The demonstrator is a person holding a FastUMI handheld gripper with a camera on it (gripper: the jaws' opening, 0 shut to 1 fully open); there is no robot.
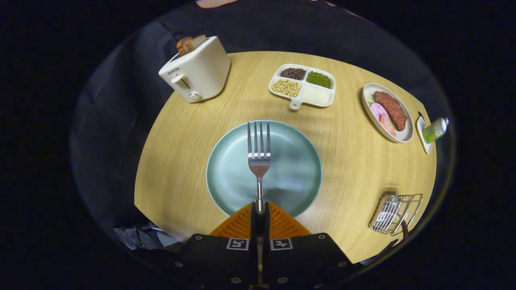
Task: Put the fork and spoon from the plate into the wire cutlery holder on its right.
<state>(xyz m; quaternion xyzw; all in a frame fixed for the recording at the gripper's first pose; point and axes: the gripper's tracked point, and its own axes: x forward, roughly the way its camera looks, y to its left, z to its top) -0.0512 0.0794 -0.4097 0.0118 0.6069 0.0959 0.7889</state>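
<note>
The tool [258, 209] is seen pressed together on the handle of the four-tined stainless-steel fork [259, 155]; both fingers [238, 225] are clamped on the handle, so the fork is pinched and projects straight ahead with its tines over the round pale-green ceramic plate [225, 185]. Whether the fork is raised clear of the plate surface cannot be told for certain, though it is judged to be lifted. No spoon is seen on the plate.

The silver wire cutlery holder [395, 213] stands on the round light-wood bench [346, 161], well apart from the plate, off to the right of the fingers and near the bench edge. Something thin appears to lean from its near side; it cannot be identified.

Step in hand, as judged: carrying the fork to the holder. To do it well, the pinch is to be kept firm so the fork does not swivel. The fork is to be brought above the holder's open top and tipped toward upright before it is lowered. Release is to be made only once the fork is inside the wire walls, since the light holder could be nudged or toppled by a sideways knock.

Also noted on the bench: a cream two-slot toaster [197, 72] holding bread.
</note>
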